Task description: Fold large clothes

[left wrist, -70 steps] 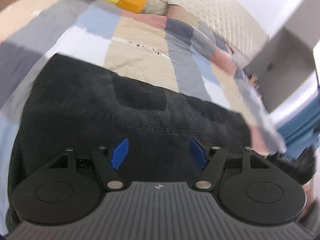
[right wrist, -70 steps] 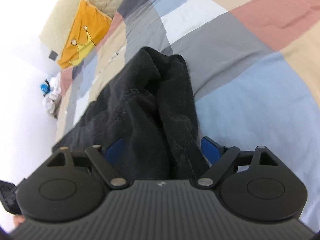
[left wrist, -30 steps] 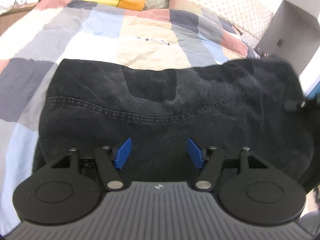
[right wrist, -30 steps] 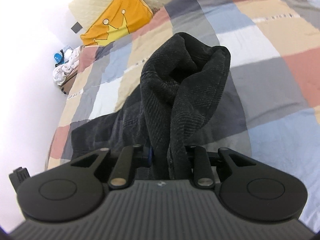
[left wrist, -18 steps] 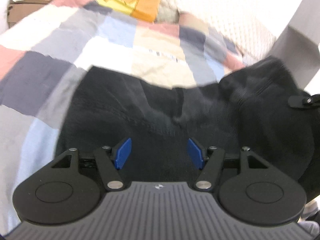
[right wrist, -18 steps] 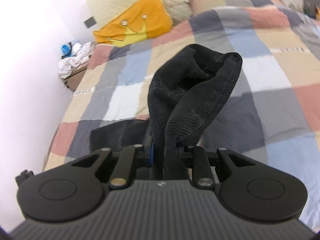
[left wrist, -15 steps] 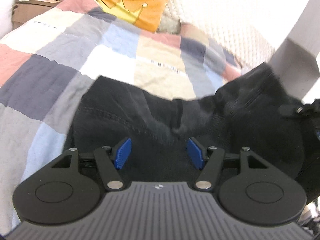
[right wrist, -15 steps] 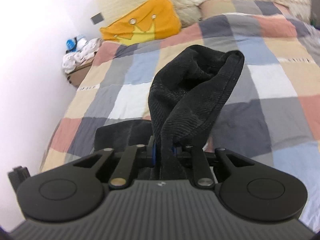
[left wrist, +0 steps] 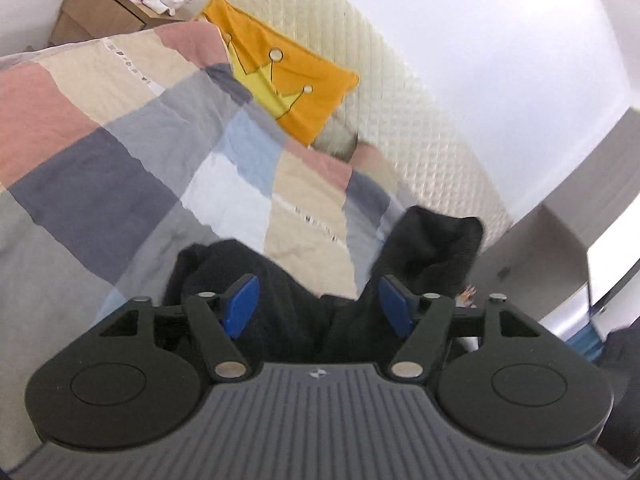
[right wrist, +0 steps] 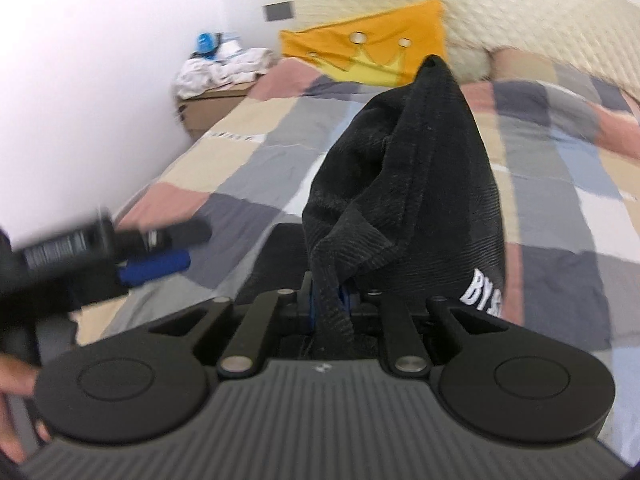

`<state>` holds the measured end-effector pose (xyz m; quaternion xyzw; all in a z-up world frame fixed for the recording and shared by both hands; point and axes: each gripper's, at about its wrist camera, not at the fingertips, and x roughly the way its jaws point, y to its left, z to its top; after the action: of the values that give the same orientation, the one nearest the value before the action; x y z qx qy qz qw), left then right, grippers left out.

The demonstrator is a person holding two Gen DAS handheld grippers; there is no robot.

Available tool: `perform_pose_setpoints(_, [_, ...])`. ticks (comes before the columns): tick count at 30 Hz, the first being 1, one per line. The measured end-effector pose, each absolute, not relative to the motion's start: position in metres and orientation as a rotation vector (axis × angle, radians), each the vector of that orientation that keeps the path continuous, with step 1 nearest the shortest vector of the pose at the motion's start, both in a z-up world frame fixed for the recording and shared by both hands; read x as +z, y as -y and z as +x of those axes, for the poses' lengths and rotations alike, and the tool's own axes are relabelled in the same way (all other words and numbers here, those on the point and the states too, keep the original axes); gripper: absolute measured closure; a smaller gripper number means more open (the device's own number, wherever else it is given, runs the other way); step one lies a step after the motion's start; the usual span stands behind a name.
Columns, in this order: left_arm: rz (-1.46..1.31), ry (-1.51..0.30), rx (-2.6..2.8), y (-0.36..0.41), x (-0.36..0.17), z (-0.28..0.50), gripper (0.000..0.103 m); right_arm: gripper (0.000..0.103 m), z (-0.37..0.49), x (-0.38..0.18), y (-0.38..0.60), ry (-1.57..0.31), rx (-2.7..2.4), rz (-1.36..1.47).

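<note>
Right wrist: right tongs (right wrist: pixel 326 304) pinching black garment (right wrist: pixel 420 184); left tongs (left wrist: pixel 318 306) spread, gripping nothing.

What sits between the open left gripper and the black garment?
Nothing visible. The left gripper is open with the black garment lying right between its fingers on the quilt. The right gripper is shut on another part of the garment.

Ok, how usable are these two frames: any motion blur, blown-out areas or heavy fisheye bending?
Left wrist view: mostly sharp, but the wall is overexposed and the headboard bows from fisheye distortion. Right wrist view: the left gripper is smeared by motion blur, the patchwork quilt is soft, while the black garment clamped in the right gripper stays fairly crisp.
</note>
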<state>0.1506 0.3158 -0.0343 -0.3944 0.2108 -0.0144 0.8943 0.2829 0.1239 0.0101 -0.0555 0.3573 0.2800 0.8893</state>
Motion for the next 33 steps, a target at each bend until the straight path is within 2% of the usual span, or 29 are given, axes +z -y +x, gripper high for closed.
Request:
perform_pose_setpoints(5, [-0.916,-0.411,-0.150,-0.332,-0.043,0.152,0.016,0.087,0.260,-0.015,-0.160,-0.692,0.631,-0.211])
perform_pose_setpoints(9, [-0.892,-0.487,-0.154,-0.328,-0.054,0.169,0.015,0.087,0.249,-0.035,-0.170,-0.661,0.646,-0.266])
perform_pose_setpoints(11, [-0.880,-0.530,-0.156,-0.324,-0.062,0.179,0.011,0.087,0.245,-0.040,-0.171,-0.643,0.649,-0.289])
perform_pose_setpoints(15, [-0.885,-0.630,-0.140,-0.318,-0.080,0.199,0.011,0.087,0.239,-0.043,-0.176,-0.611,0.656,-0.327])
perform_pose_setpoints(20, [-0.902,-0.667,-0.216,-0.310,-0.093,0.214,0.013,0.087,0.235,-0.046,-0.177,-0.594,0.669,-0.357])
perform_pose_setpoints(21, [-0.894,-0.666,-0.200,-0.309,-0.094,0.215,0.017,0.087,0.235,-0.045,-0.175,-0.595,0.672,-0.353])
perform_pose_setpoints(22, [-0.888,-0.676,-0.189,-0.308,-0.096,0.216,0.030,0.087,0.238,-0.044,-0.174,-0.596,0.675,-0.350])
perform_pose_setpoints(23, [-0.886,-0.690,-0.184,-0.308,-0.098,0.219,0.037,0.087,0.239,-0.043,-0.174,-0.595,0.679,-0.350])
perform_pose_setpoints(24, [-0.888,-0.688,-0.184,-0.308,-0.099,0.219,0.040,0.086,0.239,-0.043,-0.173,-0.594,0.686,-0.350])
perform_pose_setpoints(28, [-0.894,-0.676,-0.203,-0.310,-0.104,0.222,0.069,0.084,0.241,-0.041,-0.166,-0.608,0.723,-0.329])
perform_pose_setpoints(30, [-0.888,-0.668,-0.202,-0.309,-0.105,0.224,0.075,0.083,0.243,-0.037,-0.162,-0.621,0.738,-0.313])
perform_pose_setpoints(31, [-0.886,-0.663,-0.201,-0.309,-0.104,0.225,0.078,0.079,0.243,-0.036,-0.160,-0.626,0.746,-0.313])
perform_pose_setpoints(32, [-0.894,-0.656,-0.200,-0.309,-0.104,0.226,0.079,0.068,0.243,-0.034,-0.159,-0.631,0.769,-0.308])
perform_pose_setpoints(33, [-0.904,-0.652,-0.197,-0.310,-0.105,0.227,0.080,0.067,0.241,-0.032,-0.157,-0.638,0.796,-0.297])
